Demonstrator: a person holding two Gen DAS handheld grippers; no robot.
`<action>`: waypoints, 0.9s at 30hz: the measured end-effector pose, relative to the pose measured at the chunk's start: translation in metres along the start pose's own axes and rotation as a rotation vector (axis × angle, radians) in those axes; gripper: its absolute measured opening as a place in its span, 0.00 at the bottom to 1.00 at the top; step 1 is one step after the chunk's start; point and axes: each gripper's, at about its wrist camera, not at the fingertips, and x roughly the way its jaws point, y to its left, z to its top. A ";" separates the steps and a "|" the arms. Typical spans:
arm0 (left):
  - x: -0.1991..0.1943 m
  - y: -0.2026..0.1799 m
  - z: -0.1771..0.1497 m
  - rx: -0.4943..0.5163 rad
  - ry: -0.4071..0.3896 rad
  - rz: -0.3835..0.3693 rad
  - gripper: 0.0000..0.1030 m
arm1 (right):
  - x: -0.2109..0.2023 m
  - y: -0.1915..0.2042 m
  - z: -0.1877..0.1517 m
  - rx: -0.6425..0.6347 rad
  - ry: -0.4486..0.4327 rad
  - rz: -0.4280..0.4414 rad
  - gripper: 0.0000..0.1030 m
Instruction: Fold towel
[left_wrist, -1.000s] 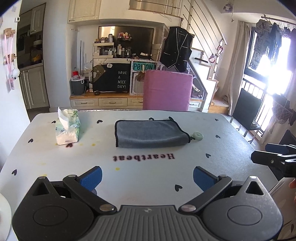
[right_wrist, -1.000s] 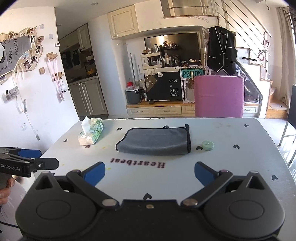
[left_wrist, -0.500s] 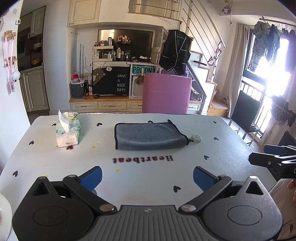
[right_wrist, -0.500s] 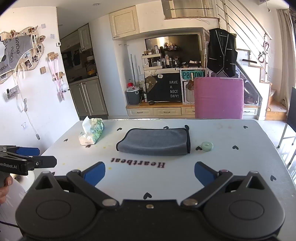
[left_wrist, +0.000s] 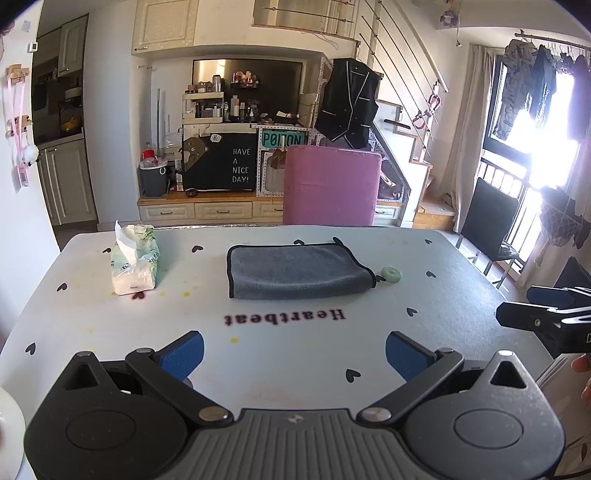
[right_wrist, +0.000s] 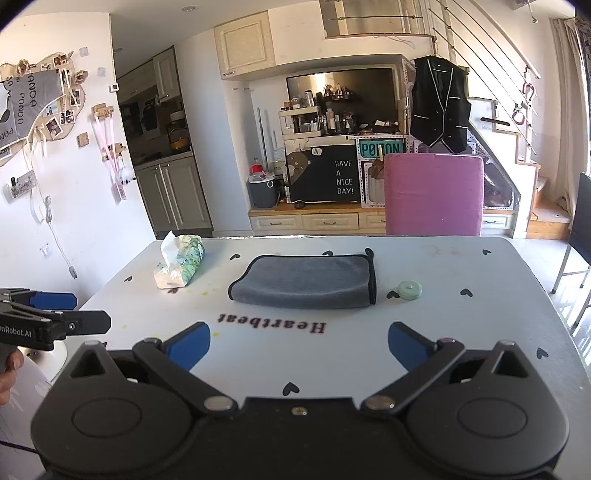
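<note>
A grey towel with a black hem (left_wrist: 297, 271) lies folded flat on the white table (left_wrist: 295, 332), beyond the "Heartbeat" lettering; it also shows in the right wrist view (right_wrist: 306, 280). My left gripper (left_wrist: 294, 354) is open and empty, held over the near part of the table, well short of the towel. My right gripper (right_wrist: 299, 345) is open and empty too, at the same distance from the towel. Each gripper shows from the side in the other's view: the right one (left_wrist: 546, 317), the left one (right_wrist: 51, 317).
A tissue pack (left_wrist: 135, 260) stands left of the towel. A small green round disc (left_wrist: 391, 274) lies just right of it. A pink chair (left_wrist: 330, 184) stands behind the far table edge, a black chair (left_wrist: 487, 221) to the right.
Both views have tilted back slightly, so the towel sits a little lower and farther. The towel has not moved and both grippers stay open.
</note>
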 end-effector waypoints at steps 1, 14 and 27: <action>0.000 0.000 0.000 0.000 0.001 0.002 1.00 | 0.000 0.000 0.000 -0.001 0.000 0.000 1.00; 0.000 -0.002 -0.002 0.002 0.002 -0.003 1.00 | 0.001 0.001 0.000 -0.003 0.002 -0.004 1.00; 0.000 -0.003 -0.003 0.006 0.003 -0.004 1.00 | 0.001 0.001 0.000 -0.004 0.002 -0.004 1.00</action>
